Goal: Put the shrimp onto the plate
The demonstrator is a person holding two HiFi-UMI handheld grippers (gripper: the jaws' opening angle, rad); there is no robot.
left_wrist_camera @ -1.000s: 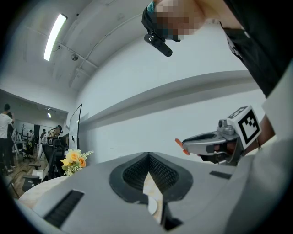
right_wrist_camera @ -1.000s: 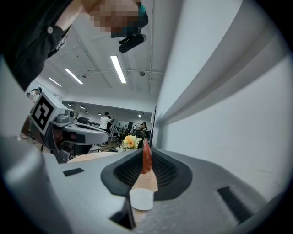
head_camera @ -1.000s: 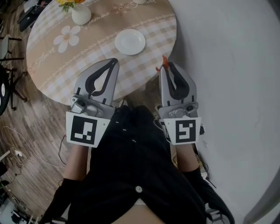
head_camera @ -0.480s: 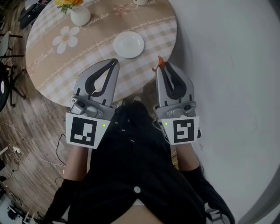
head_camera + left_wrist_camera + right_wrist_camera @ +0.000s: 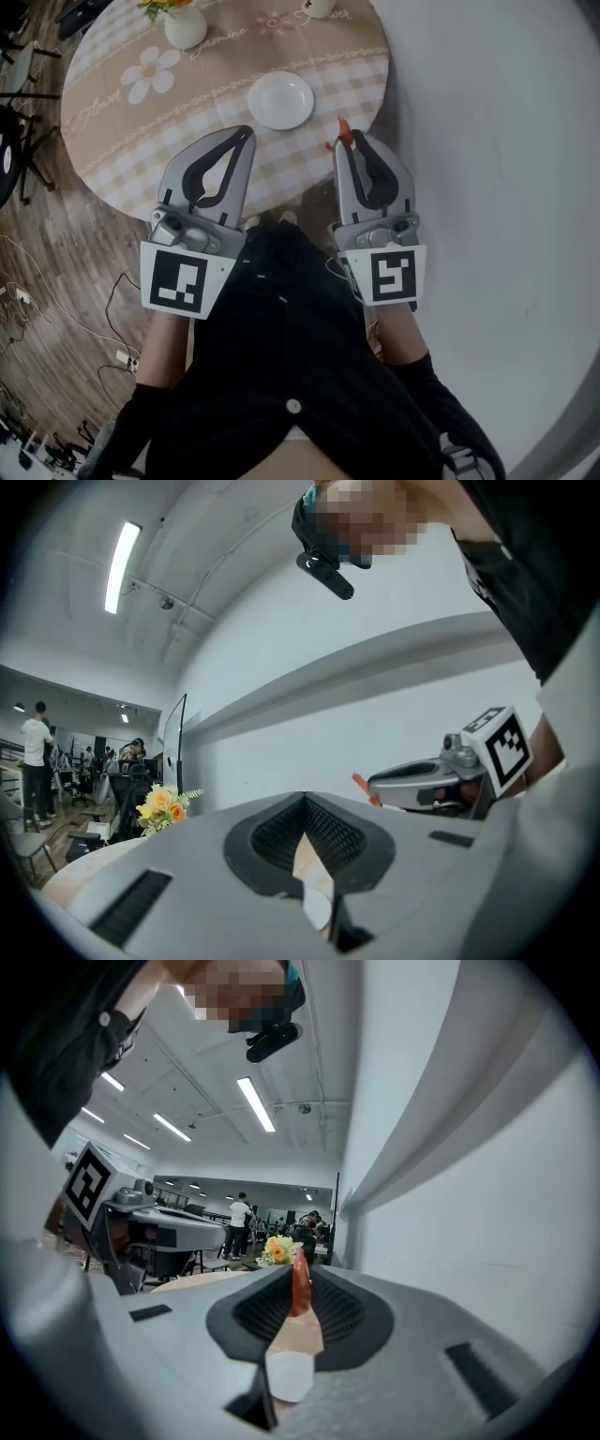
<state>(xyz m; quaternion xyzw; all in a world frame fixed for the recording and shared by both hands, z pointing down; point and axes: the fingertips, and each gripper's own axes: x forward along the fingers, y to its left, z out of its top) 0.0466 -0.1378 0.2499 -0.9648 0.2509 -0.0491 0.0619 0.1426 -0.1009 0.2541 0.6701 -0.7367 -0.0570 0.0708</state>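
At the upper left of the head view stands a round table [image 5: 122,141] with a checked cloth, and a small white vase [image 5: 185,26] with flowers is at its far edge. Below it, left of the middle of the frame, is the left gripper [image 5: 244,136]. Its jaws are together at the tips and nothing is between them; its own view shows only the table through the gap. It seems to have no part in the task at this moment.

Near the top, at the middle of the frame, the white plate [image 5: 281,100] lies on the cloth, and it is empty. So the main step is not yet done.

Right of the middle is the right gripper [image 5: 348,146]. Its jaws are clamped on the shrimp [image 5: 343,131], an orange-red piece that sticks out past the tips; the right gripper view shows it upright between the pads. The shrimp is in the air at the table's near right edge, to the lower right of the plate and near it, but not over it.

By this picture, the picking up is finished. What is left is to carry the shrimp up and left over the plate, to lower it, and to open the jaws.
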